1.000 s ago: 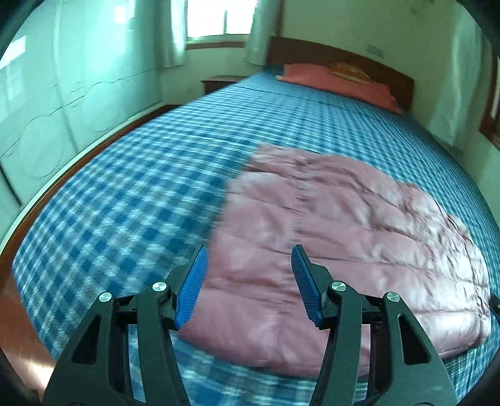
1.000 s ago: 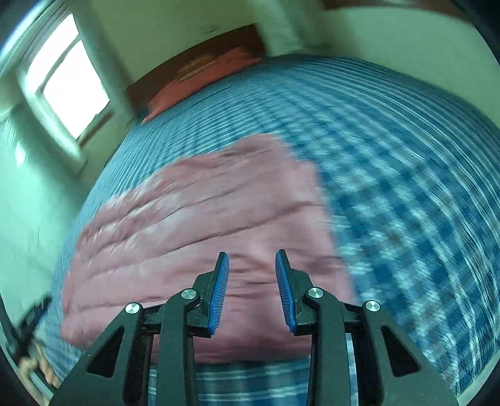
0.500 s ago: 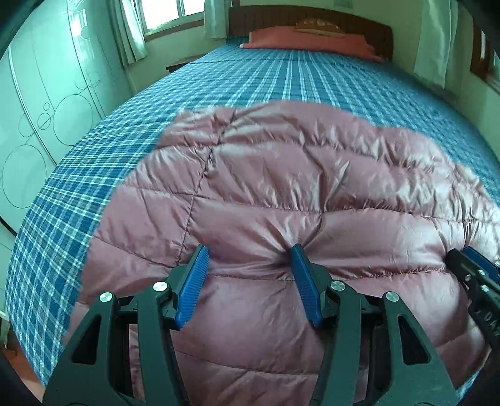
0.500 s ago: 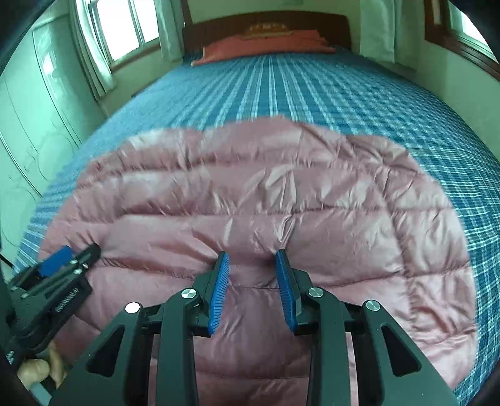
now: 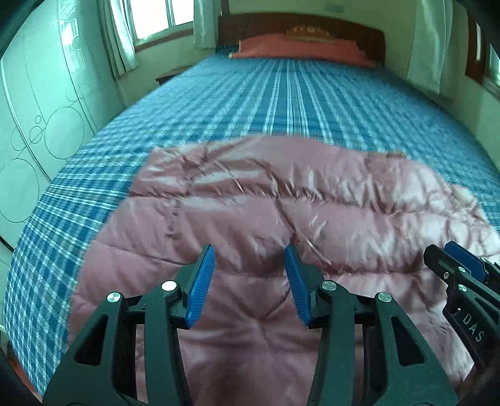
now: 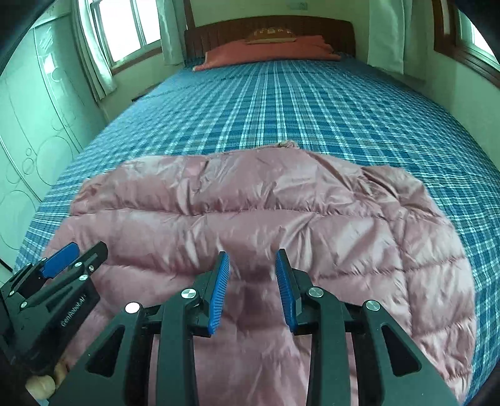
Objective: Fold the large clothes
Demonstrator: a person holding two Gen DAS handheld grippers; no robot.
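Note:
A pink quilted down jacket (image 5: pixel 281 218) lies folded flat on the near end of the bed; it also shows in the right wrist view (image 6: pixel 265 212). My left gripper (image 5: pixel 248 259) is open and empty, hovering just above the jacket's near middle. My right gripper (image 6: pixel 251 262) is open and empty, also just above the jacket's near part. The right gripper shows at the right edge of the left wrist view (image 5: pixel 459 271). The left gripper shows at the lower left of the right wrist view (image 6: pixel 62 265). The jacket's near edge is hidden under the grippers.
The bed has a blue plaid sheet (image 5: pixel 281 103), also in the right wrist view (image 6: pixel 297 109). A red pillow (image 6: pixel 268 51) lies against the dark wooden headboard (image 6: pixel 268 28). A pale wardrobe (image 5: pixel 40 109) stands along the left. Curtained windows are at the back.
Both grippers have pulled back and risen from the jacket, so more plaid sheet shows beyond it. Both stay open and empty.

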